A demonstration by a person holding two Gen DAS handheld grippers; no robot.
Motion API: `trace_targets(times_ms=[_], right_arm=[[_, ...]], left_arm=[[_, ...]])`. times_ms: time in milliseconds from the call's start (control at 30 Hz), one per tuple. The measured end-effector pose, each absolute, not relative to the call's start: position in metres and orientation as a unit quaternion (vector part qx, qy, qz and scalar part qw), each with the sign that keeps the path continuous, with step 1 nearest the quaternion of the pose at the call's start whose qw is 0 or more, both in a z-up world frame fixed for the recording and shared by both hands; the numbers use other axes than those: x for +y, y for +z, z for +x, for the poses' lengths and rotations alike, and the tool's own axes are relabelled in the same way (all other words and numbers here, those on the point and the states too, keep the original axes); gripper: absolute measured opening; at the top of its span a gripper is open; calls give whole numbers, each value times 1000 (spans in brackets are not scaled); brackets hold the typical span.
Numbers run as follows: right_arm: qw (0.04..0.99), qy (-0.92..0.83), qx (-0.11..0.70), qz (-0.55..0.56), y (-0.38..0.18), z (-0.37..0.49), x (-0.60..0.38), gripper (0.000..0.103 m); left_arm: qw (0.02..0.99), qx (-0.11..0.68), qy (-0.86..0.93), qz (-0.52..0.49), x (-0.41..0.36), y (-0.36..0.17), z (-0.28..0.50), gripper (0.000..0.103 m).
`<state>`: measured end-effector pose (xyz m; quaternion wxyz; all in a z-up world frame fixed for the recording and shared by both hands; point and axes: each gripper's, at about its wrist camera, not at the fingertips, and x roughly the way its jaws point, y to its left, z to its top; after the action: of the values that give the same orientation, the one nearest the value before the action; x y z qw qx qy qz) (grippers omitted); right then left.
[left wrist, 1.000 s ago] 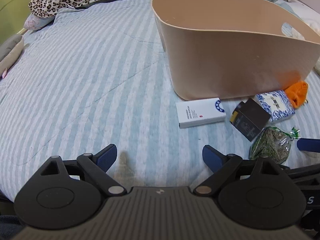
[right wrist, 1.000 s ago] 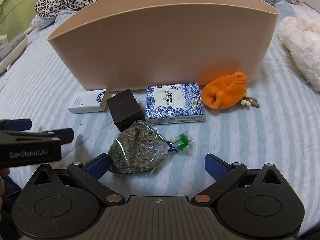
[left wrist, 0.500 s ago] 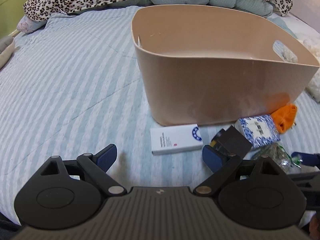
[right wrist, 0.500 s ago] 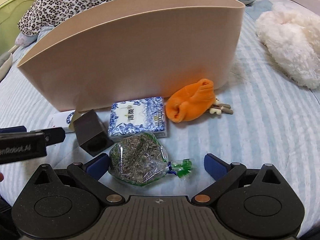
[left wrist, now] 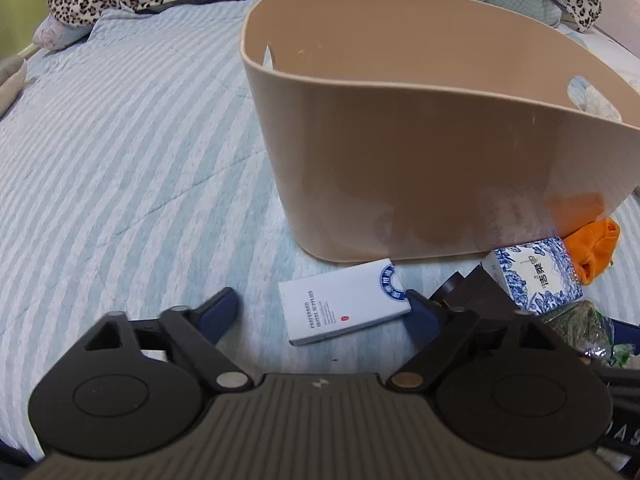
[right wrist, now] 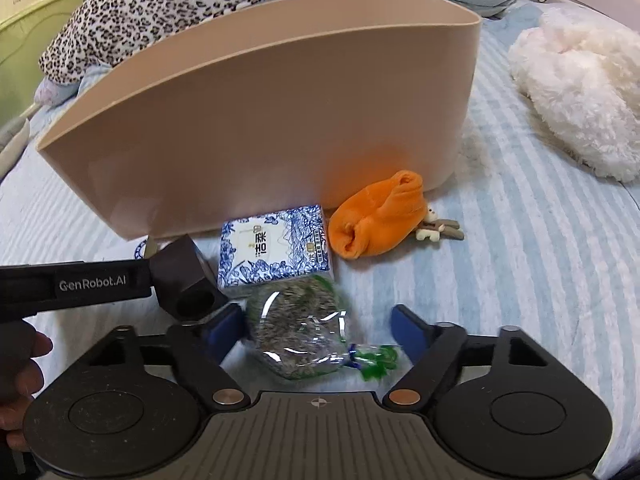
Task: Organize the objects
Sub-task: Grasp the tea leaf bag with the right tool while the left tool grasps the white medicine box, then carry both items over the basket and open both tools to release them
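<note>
Two hand-held tools work low over a bed (left wrist: pixel 120 152) dressed in a quilted, pale blue-and-white striped cover. The left tool (left wrist: pixel 320 312), its blue-padded fingers spread wide, hovers over a flat white cardboard box (left wrist: pixel 344 308) with a round blue emblem; the box lies between the fingers, with the right pad just beside its corner, and contact cannot be told. The right tool (right wrist: pixel 316 328), likewise spread apart, brackets a crinkled clear plastic bag of dried herbs (right wrist: pixel 298 332), tied with a green ribbon; its left pad sits against the bag's side.

Behind them stands a smooth, matte beige plastic tub (right wrist: pixel 260 128) with curved walls and cut-out handles. Lined along its base are a dark cube-shaped box (right wrist: pixel 184 276), a rectangular pack printed in blue-and-white porcelain pattern (right wrist: pixel 276 250), and a soft orange fleece bundle (right wrist: pixel 376 216), with a small brown-and-cream trinket (right wrist: pixel 438 230) touching it. In the right-wrist view the left tool's black body, lettered "GenRobot.AI", crosses in front of the dark box. A fluffy white plush item (right wrist: pixel 580 88) lies well apart to the right, and a leopard-print blanket (right wrist: pixel 160 4) is heaped at the head of the bed.
</note>
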<state>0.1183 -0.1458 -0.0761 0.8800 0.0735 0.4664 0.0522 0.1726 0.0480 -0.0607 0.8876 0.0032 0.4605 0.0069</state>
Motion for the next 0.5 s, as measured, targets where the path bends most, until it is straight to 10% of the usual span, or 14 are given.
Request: trace_targets(times_ms=[100, 500], right_arm=[[881, 53, 465, 78, -80, 117, -148, 71], [885, 54, 454, 85, -68, 112, -154, 61]], left_arm=[[888, 459, -1, 0, 49, -58, 171, 64], [887, 461, -14, 5, 53, -39, 148, 63]])
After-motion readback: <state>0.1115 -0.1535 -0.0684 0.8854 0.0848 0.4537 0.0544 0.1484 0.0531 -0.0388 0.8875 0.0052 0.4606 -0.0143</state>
